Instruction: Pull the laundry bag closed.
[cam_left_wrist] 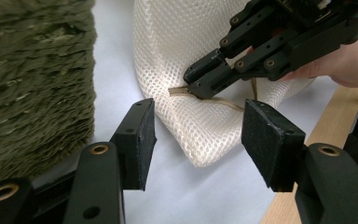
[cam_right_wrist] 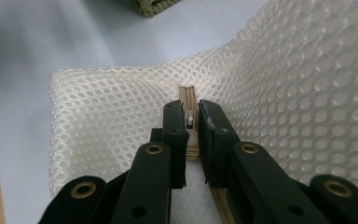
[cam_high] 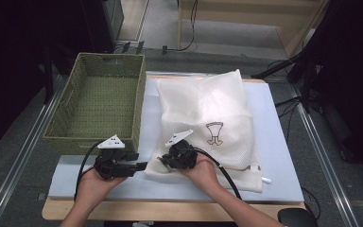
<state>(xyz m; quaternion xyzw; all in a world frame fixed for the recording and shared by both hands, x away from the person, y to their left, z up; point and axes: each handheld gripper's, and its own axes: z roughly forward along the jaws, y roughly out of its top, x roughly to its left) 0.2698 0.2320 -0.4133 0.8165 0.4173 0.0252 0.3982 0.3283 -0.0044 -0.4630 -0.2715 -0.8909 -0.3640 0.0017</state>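
Note:
A white mesh zip bag (cam_high: 203,113) lies flat on the pale blue mat (cam_high: 274,142). My right gripper (cam_high: 162,160) is at the bag's near left corner, shut on the small metal zipper pull (cam_right_wrist: 190,122), with the beige zipper tape (cam_right_wrist: 187,95) running between its jaws. The left gripper view has that same right gripper (cam_left_wrist: 196,81) pinching the zipper end (cam_left_wrist: 177,91). My left gripper (cam_left_wrist: 200,116) stands open just left of that corner, its pads (cam_left_wrist: 142,135) on either side of the bag's (cam_left_wrist: 177,37) rounded edge without touching it.
An empty green woven basket (cam_high: 90,144) stands on the mat's left side, close beside my left gripper (cam_high: 142,165). The wooden table edge (cam_high: 170,208) runs along the front. Cables and dark stands sit on the floor to the right.

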